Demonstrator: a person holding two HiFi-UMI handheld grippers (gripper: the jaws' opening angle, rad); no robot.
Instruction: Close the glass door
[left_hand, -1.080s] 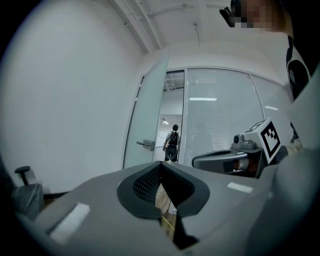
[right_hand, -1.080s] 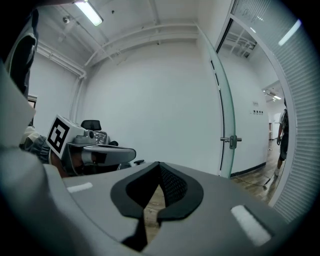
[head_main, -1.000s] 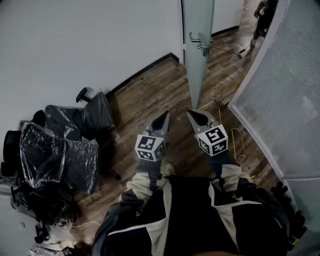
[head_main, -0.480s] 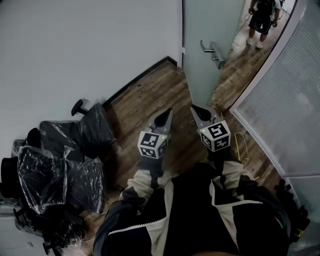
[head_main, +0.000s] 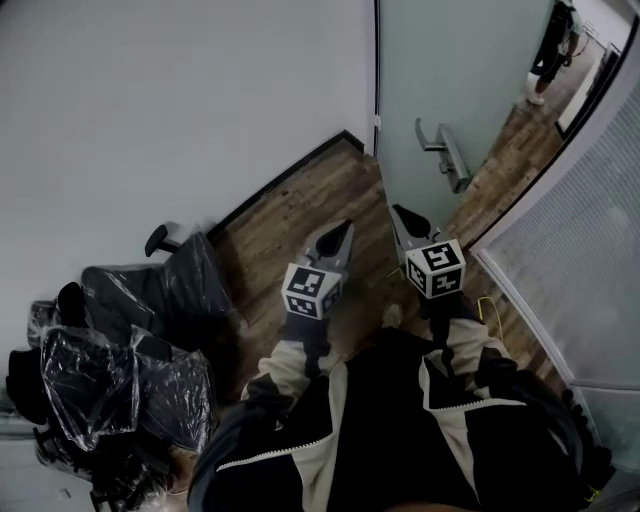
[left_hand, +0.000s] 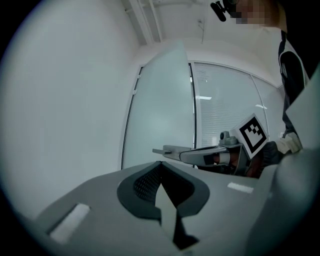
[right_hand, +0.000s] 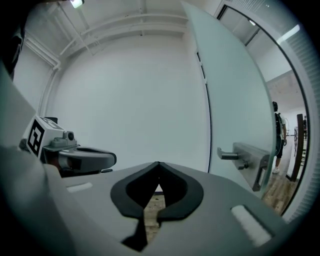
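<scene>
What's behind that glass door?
Past the edge of the glass door you can see wood floor and a person standing farther off. The pane is frosted, so whatever lies straight behind it is hidden.

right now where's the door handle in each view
head view: upper right, door handle on the glass door
left gripper view: centre, lever end only
right gripper view: right of centre
shared landmark: the door's dark hinge edge beside the white wall
</scene>
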